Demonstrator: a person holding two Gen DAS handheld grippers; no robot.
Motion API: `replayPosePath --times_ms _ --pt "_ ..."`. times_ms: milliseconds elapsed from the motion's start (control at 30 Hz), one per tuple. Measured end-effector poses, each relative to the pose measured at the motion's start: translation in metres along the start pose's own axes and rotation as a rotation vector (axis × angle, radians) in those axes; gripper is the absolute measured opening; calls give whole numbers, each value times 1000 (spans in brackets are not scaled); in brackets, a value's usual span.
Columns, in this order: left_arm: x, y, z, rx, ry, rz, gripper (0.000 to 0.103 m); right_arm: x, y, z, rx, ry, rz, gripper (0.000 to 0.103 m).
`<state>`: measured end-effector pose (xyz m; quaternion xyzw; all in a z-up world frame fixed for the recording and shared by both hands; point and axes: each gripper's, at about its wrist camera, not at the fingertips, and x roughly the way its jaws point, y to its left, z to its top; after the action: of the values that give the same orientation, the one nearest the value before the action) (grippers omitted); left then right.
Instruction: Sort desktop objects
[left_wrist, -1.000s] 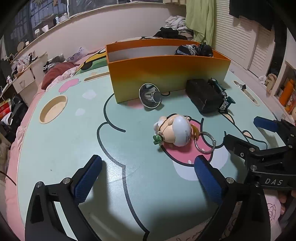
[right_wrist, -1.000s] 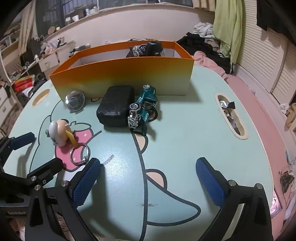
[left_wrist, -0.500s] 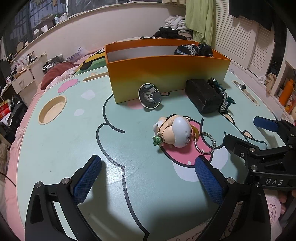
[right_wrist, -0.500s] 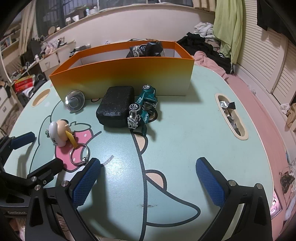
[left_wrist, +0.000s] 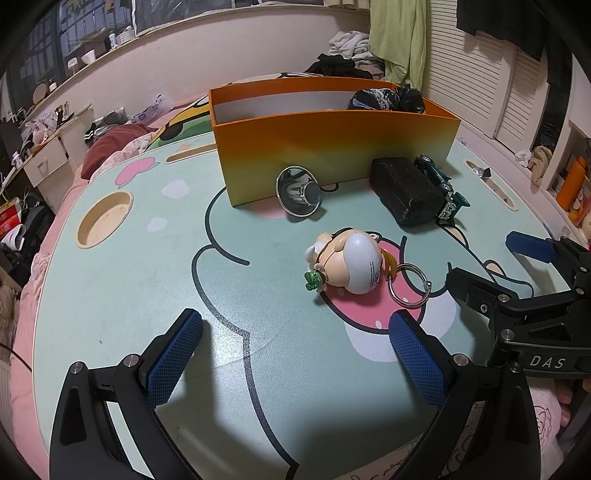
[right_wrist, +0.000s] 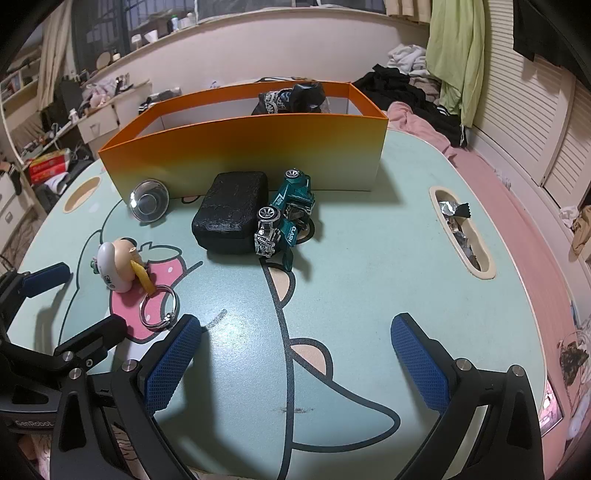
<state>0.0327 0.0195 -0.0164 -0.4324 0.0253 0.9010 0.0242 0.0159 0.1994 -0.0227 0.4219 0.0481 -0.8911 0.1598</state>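
Note:
A doll keychain (left_wrist: 347, 264) (right_wrist: 116, 264) with a metal ring (left_wrist: 408, 284) lies on the table's pink patch. A black case (left_wrist: 406, 190) (right_wrist: 232, 210), a green toy car (right_wrist: 290, 216) (left_wrist: 441, 184) and a round metal lid (left_wrist: 299, 190) (right_wrist: 149, 201) rest before the orange box (left_wrist: 332, 147) (right_wrist: 243, 147), which holds dark cloth (left_wrist: 384, 99). My left gripper (left_wrist: 291, 354) is open, short of the keychain. My right gripper (right_wrist: 295, 363) is open over bare table; it also shows at the right of the left wrist view (left_wrist: 491, 266).
The pale green table (left_wrist: 147, 295) has a round recess (left_wrist: 105, 218) at left and a slot with foil wrappers (right_wrist: 461, 229) at right. Bedding, clothes and shelves surround the table. A person's fingers (left_wrist: 567, 391) show at the lower right.
The left gripper has shifted very slightly; the view is almost the same. The objects have not moved.

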Motion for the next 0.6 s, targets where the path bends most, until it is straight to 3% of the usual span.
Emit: replayPosePath --times_ms 500,600 --pt "0 0 0 -1 -3 -2 101 1 -1 0 0 0 1 103" --pt "-2 1 3 -12 -21 -42 99 2 -1 2 0 0 3 103"
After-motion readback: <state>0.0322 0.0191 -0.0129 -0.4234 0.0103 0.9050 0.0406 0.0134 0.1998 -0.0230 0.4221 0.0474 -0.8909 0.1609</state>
